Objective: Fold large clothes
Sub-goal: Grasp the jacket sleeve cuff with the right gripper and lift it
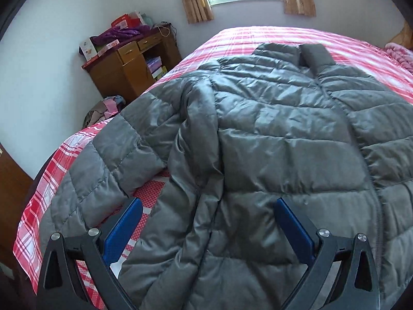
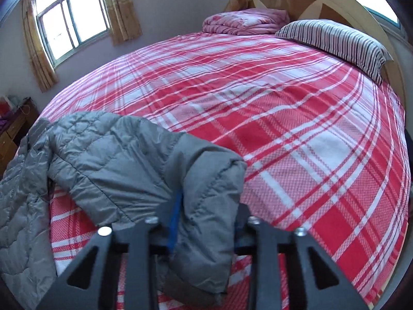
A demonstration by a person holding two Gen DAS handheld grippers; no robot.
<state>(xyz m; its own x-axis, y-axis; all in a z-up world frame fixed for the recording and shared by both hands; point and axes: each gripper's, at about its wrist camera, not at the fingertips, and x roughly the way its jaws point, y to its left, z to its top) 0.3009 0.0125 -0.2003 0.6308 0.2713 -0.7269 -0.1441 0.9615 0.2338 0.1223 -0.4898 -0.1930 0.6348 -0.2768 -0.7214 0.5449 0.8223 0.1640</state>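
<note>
A large grey quilted puffer jacket (image 1: 271, 134) lies front up on a red and white plaid bed (image 1: 258, 36), collar toward the far side. My left gripper (image 1: 209, 209) is open above the jacket's lower left part, beside its left sleeve (image 1: 108, 155). Nothing is between its blue pads (image 1: 121, 232). In the right wrist view, my right gripper (image 2: 206, 222) is shut on the end of the jacket's right sleeve (image 2: 204, 180) and holds it lifted off the bed (image 2: 296, 108). The jacket's body (image 2: 18, 201) lies at the left.
A wooden desk (image 1: 129, 67) with boxes and purple cloth stands left of the bed by the wall. Clothes are piled on the floor (image 1: 105, 108). A striped pillow (image 2: 335, 44) and a folded pink blanket (image 2: 245, 22) lie by the headboard (image 2: 309, 2).
</note>
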